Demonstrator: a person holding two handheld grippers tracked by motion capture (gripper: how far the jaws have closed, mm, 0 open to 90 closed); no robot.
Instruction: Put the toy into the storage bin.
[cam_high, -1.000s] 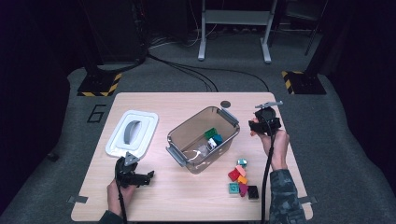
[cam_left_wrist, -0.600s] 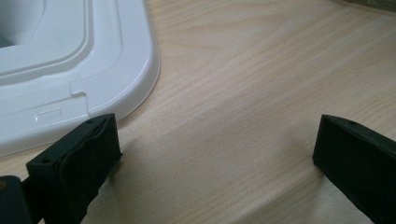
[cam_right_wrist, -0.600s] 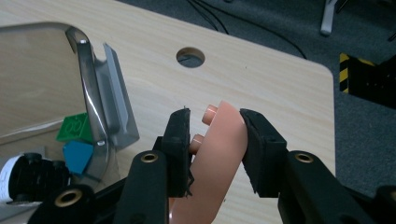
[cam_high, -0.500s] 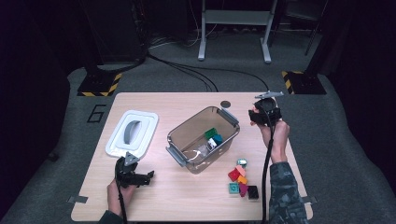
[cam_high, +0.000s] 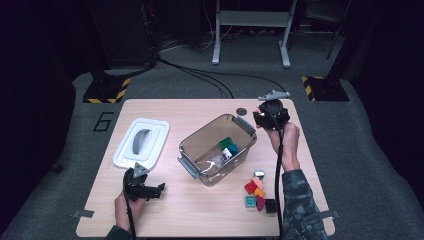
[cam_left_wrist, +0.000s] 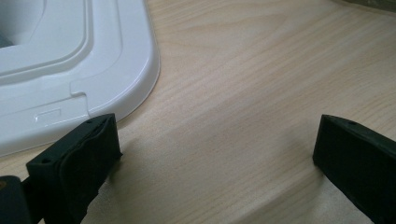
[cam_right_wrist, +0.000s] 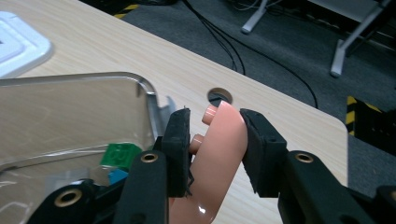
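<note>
My right gripper (cam_right_wrist: 214, 135) is shut on a pink curved brick (cam_right_wrist: 215, 158) with round studs; both pads press its sides. It hangs above the far right corner of the clear plastic bin (cam_right_wrist: 70, 112). From above, that right gripper (cam_high: 270, 119) is just beyond the bin (cam_high: 197, 145), which holds a green brick (cam_high: 225, 143) and a few other pieces. My left gripper (cam_left_wrist: 210, 154) stands open and low over bare wood, beside the white lid (cam_left_wrist: 70, 65). In the high view, the left gripper (cam_high: 150, 190) sits near the table's front left.
Several loose coloured bricks (cam_high: 257, 192) lie on the table (cam_high: 190, 215) at the front right, near the person's right forearm (cam_high: 295, 195). A round cable hole (cam_high: 242, 111) is in the tabletop behind the bin. The white lid (cam_high: 142, 142) lies left of the bin.
The right hand has lifted and carried the pink brick away from the person, toward the table's far edge beside the bin's corner. The left gripper has stayed where it was.
</note>
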